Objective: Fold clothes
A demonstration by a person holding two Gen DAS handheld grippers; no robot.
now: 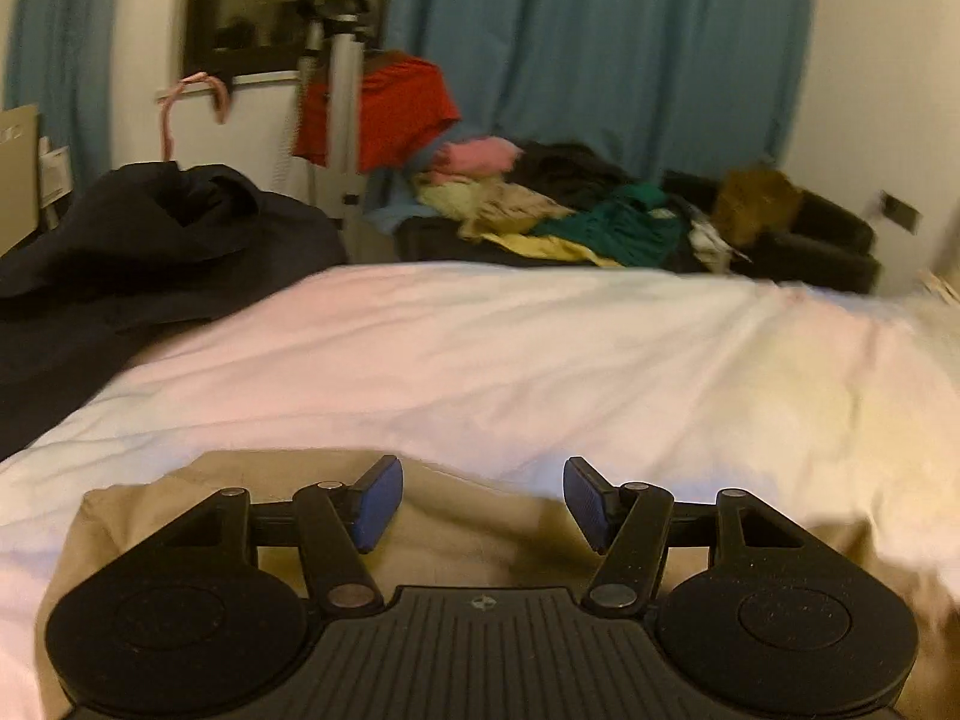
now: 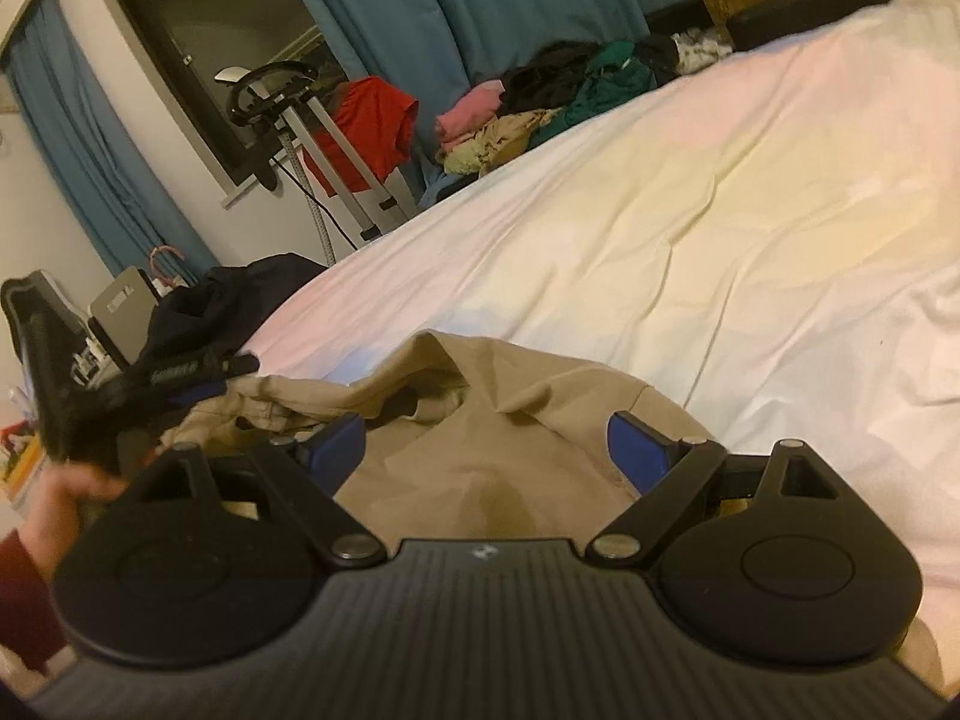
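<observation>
Tan garment [image 2: 480, 420]: rumpled beige cloth lying at the near edge of the bed, its upper edge humped into soft folds, beneath both grippers.
Left gripper [image 1: 480, 501]: blue pads apart over the tan cloth, nothing pinched between them; the spread is no longer changing by much.
Right gripper [image 2: 486, 450]: jaws spread wide above the garment, pads clear of the fabric.
Hand [image 2: 60, 510]: grips the left tool at the left edge of the right wrist view, a dark red sleeve [image 2: 24, 594] below it.
Bed sheet [image 1: 510, 360]: white, lightly creased, covering most of the bed.
Dark garment [image 1: 138, 240]: navy heap on the bed's far left corner.
Clothes pile [image 1: 558, 210]: loose heap beyond the bed of pink, black, green, yellow and beige pieces.
Red garment [image 1: 384, 114]: draped behind a silver tripod [image 1: 342, 90].
Curtains [image 1: 600, 48]: blue, pleated, along the far wall.
</observation>
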